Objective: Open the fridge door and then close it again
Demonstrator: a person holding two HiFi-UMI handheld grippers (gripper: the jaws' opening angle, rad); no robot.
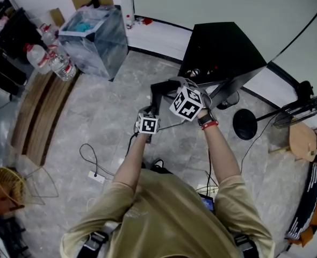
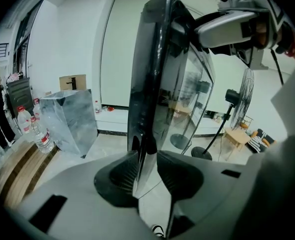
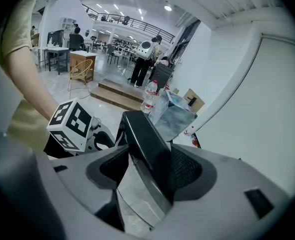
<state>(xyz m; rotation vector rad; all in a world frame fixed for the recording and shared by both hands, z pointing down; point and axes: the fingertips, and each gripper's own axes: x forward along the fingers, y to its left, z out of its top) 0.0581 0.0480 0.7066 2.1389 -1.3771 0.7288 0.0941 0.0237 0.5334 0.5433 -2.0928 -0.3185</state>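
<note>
The black fridge [image 1: 223, 50] stands ahead of me, its door [image 1: 161, 87] swung out toward me. In the left gripper view the door's [image 2: 152, 84] free edge runs upright between the jaws of my left gripper [image 2: 146, 171], and both pads sit against it. My right gripper [image 3: 147, 171] straddles the door's top corner [image 3: 145, 134]; floor shows in a gap beside its left pad, so it stands open around the door. In the head view the left gripper [image 1: 152, 107] is just below the right gripper [image 1: 174, 87] at the door.
A foil-wrapped box [image 1: 94, 36] and water bottles [image 1: 56, 63] stand at the left by a wooden step [image 1: 40, 117]. A floor fan's base [image 1: 247, 123] is right of the fridge. A cable and power strip [image 1: 96, 177] lie on the floor, near a wicker chair [image 1: 11, 184].
</note>
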